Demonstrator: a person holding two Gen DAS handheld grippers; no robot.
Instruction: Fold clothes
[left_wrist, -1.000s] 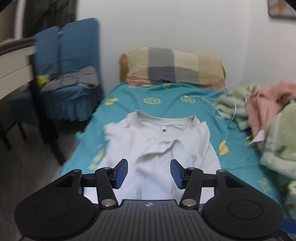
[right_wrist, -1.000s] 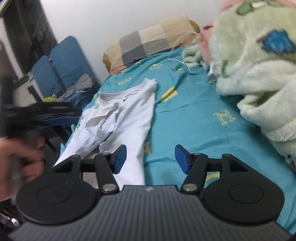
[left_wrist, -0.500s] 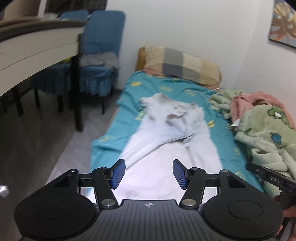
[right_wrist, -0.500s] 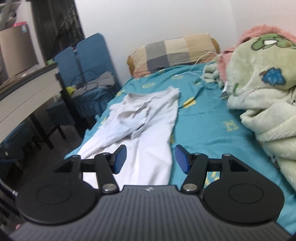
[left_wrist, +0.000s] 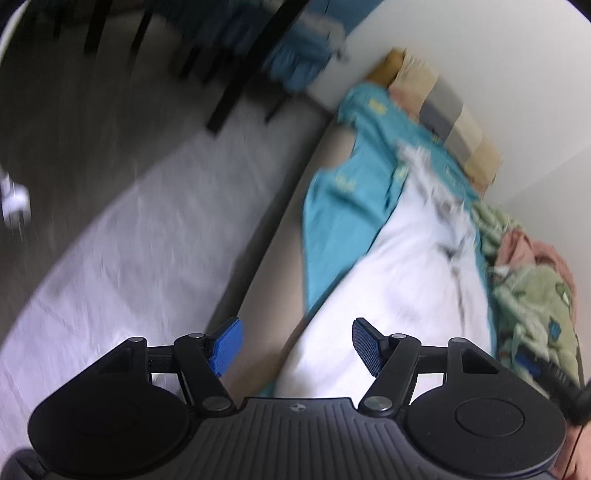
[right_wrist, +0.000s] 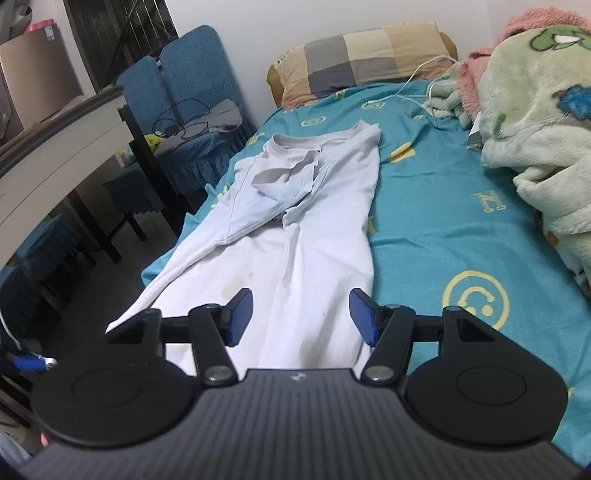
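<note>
Right wrist: shirt hem overhangs bed edge; gripper spread.

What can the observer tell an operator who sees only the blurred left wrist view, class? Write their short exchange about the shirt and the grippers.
Operator: My view is smeared. How does the white shirt lie?
Observer: The white shirt lies lengthwise on the teal sheet, collar toward the checked pillow.
Operator: Are its sleeves flat?
Observer: No, one sleeve is folded across the chest, bunched.
Operator: Is the right gripper holding cloth?
Observer: No. The right gripper is open, near the shirt's hem, nothing between its pads.
Operator: And mine?
Observer: The left gripper is open too, empty.
</note>
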